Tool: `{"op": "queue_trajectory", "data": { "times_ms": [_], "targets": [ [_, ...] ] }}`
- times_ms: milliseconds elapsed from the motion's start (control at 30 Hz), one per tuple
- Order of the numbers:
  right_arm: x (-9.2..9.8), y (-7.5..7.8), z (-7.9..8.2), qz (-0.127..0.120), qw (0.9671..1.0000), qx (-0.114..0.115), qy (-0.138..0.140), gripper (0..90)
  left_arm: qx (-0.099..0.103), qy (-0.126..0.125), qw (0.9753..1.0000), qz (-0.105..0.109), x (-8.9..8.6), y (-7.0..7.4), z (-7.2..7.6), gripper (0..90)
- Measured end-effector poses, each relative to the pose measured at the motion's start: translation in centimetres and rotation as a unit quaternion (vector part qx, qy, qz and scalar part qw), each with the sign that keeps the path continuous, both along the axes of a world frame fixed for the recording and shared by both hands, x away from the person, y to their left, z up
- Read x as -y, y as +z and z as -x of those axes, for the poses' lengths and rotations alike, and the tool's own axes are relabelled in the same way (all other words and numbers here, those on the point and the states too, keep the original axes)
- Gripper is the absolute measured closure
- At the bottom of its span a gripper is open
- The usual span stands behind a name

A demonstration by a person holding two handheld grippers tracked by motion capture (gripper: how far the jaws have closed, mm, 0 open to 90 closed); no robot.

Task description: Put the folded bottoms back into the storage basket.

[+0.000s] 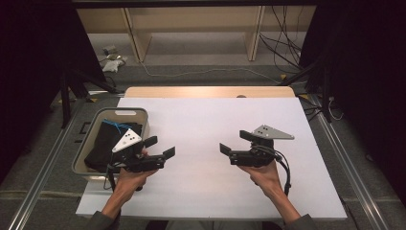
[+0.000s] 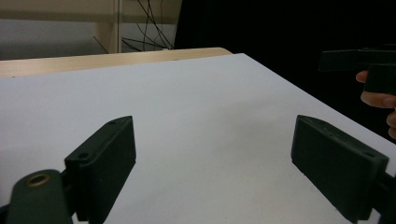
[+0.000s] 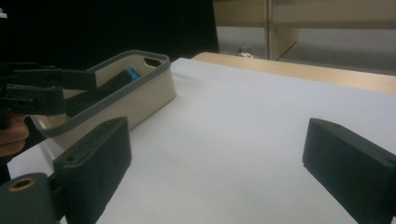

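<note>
My left gripper (image 1: 159, 147) hovers over the white sheet (image 1: 206, 120) just right of a beige bin (image 1: 122, 111), its jaws wide open and empty. In the left gripper view the left gripper (image 2: 219, 163) looks across bare white sheet (image 2: 196, 107). My right gripper (image 1: 235, 142) is held over the sheet's right half, also open and holding nothing, and it points left toward the other one. In the right gripper view the right gripper (image 3: 219, 161) faces the bin (image 3: 140, 98) and the left gripper (image 3: 42, 88) beside it. The two grippers stand apart.
The grey-rimmed bin holds a black folded item (image 1: 107, 139) with a blue cord (image 3: 132, 73) on top. A wooden table edge (image 1: 206, 91) shows beyond the sheet. Cables (image 1: 282, 43) and shelf legs (image 1: 134, 33) lie on the floor behind the table.
</note>
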State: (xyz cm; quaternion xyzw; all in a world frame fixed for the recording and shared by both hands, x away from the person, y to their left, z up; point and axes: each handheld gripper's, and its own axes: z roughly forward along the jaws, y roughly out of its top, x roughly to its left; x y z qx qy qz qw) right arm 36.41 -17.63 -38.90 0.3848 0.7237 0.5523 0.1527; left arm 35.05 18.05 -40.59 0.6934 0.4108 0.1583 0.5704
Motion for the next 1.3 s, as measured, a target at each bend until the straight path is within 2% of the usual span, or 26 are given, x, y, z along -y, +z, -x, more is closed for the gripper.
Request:
{"op": "queue_trajectory", "data": {
  "times_ms": [167,267,333,467,567,633,900,1000,1300],
  "targets": [
    [0.6,-0.4,0.3,0.002,1.0000,0.003,-0.002,5.2,0.006,-0.006,0.9999,0.006,-0.2,-0.2,0.3,12.4],
    [0.8,-0.5,0.6,0.013,0.9998,0.010,0.014,1.7,0.006,-0.024,0.9997,0.003,-0.3,-0.4,0.4,12.5],
    [1.1,-0.6,0.8,0.018,0.9996,0.019,0.013,1.1,0.006,-0.029,0.9996,-0.001,-0.1,-0.6,0.5,12.5],
    [1.6,-0.6,1.2,0.014,0.9996,0.023,0.011,1.1,0.014,-0.036,0.9993,-0.004,0.2,-0.8,0.9,12.5],
    [1.9,-0.8,1.4,0.015,0.9995,0.025,0.008,1.1,0.017,-0.036,0.9990,-0.022,0.5,-1.0,1.1,12.0],
    [2.0,-0.9,1.6,0.015,0.9996,0.024,0.009,1.0,0.018,-0.037,0.9988,-0.025,0.7,-1.1,1.1,10.9],
    [2.7,-1.1,2.3,0.012,0.9996,0.025,0.001,0.4,0.033,-0.042,0.9984,-0.020,0.9,-1.0,1.5,5.0],
    [3.1,-1.2,2.4,0.002,0.9997,0.023,-0.005,0.3,0.036,-0.045,0.9981,-0.021,1.0,-1.0,1.7,4.7],
    [4.1,-1.6,3.4,-0.003,0.9994,0.032,-0.013,0.4,0.046,-0.053,0.9973,-0.022,1.2,-1.2,2.4,4.1]
  ]
}}
